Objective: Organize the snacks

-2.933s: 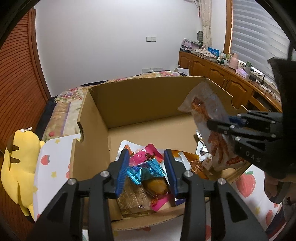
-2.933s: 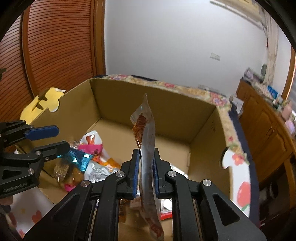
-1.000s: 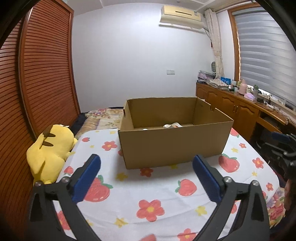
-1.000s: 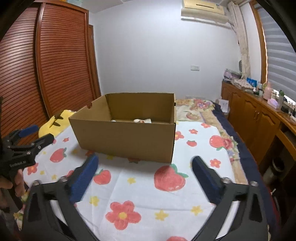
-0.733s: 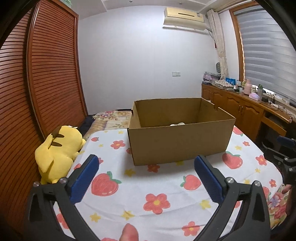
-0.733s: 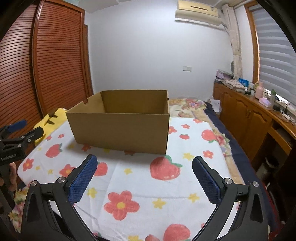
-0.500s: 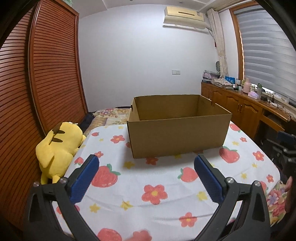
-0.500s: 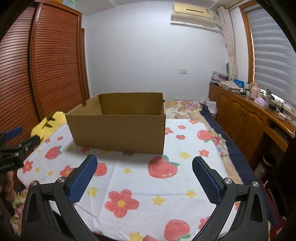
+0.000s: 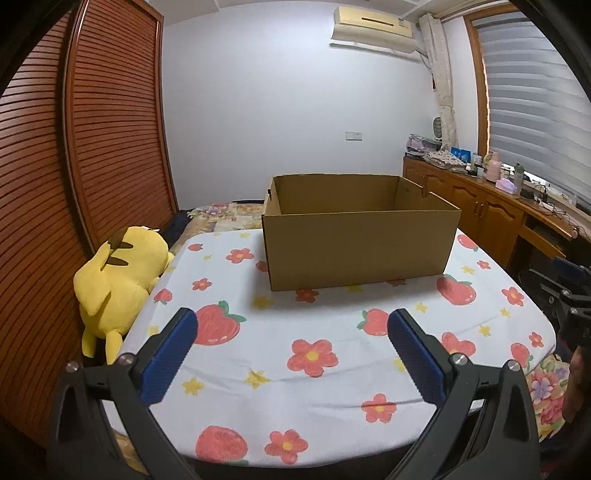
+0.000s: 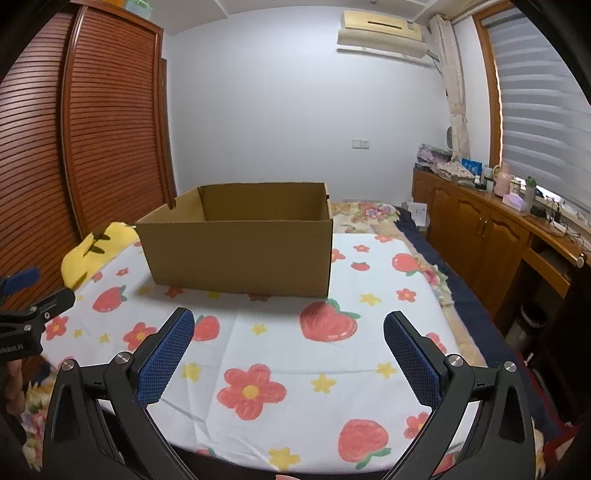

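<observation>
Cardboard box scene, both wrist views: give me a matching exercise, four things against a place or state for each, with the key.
Things:
1. cardboard box
2. yellow plush toy
3. left tool
4. air conditioner

Places or states:
A. high on the wall beside the window
B. open and holding nothing
C. on the flower and strawberry bedspread, top open
D. lying at the bed's edge by the slatted wooden doors

Pairs: 1-C, 2-D, 3-B, 4-A

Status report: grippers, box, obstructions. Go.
Left gripper open, empty. Right gripper open, empty. Box upright on cloth, contents hidden. Nothing between grippers and box.
</observation>
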`<state>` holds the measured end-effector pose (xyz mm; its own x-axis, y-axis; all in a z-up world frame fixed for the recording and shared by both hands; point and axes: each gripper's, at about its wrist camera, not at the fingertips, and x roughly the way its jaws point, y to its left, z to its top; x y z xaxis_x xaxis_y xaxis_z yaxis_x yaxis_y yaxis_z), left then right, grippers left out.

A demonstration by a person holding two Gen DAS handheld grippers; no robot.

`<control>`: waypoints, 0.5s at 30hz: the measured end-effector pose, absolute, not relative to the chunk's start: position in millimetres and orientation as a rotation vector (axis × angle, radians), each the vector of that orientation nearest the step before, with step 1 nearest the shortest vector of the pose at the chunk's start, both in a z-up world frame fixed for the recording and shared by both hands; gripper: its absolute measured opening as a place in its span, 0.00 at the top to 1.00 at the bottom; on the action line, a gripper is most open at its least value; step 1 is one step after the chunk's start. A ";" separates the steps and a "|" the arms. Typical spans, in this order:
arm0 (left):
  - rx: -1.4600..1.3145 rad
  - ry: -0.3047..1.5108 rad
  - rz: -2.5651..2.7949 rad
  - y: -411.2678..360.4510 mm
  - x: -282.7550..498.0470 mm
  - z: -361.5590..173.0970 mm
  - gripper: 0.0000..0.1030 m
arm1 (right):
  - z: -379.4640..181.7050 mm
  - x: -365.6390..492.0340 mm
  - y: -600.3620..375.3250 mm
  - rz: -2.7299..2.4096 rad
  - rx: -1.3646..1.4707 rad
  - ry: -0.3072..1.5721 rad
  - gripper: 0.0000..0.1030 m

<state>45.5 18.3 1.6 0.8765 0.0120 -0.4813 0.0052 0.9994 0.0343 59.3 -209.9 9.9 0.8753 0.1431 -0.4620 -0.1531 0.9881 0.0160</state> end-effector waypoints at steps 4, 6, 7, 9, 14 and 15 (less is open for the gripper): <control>0.031 0.503 0.005 19.1 46.1 0.6 0.00 | 8.4 59.7 -210.6 0.151 -0.019 0.482 0.00; 0.031 0.502 0.007 19.4 46.9 0.6 0.00 | 7.8 60.1 -211.5 0.149 -0.016 0.484 0.00; 0.029 0.501 0.006 19.7 47.0 0.9 0.00 | 7.5 60.1 -211.8 0.150 -0.015 0.485 0.00; 0.024 0.497 0.006 20.9 46.3 1.5 0.00 | 7.6 60.1 -211.8 0.150 -0.015 0.485 0.00; 0.031 0.493 0.008 20.5 45.5 2.0 0.00 | 7.8 60.4 -211.8 0.149 -0.016 0.483 0.00; 0.030 0.492 0.007 20.3 45.3 2.1 0.00 | 7.7 60.4 -211.9 0.149 -0.016 0.484 0.00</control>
<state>45.3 20.3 2.1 0.8814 0.0137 -0.4722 0.0007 0.9995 0.0302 60.4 -211.9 7.8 0.8745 0.1394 -0.4645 -0.1468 0.9890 0.0205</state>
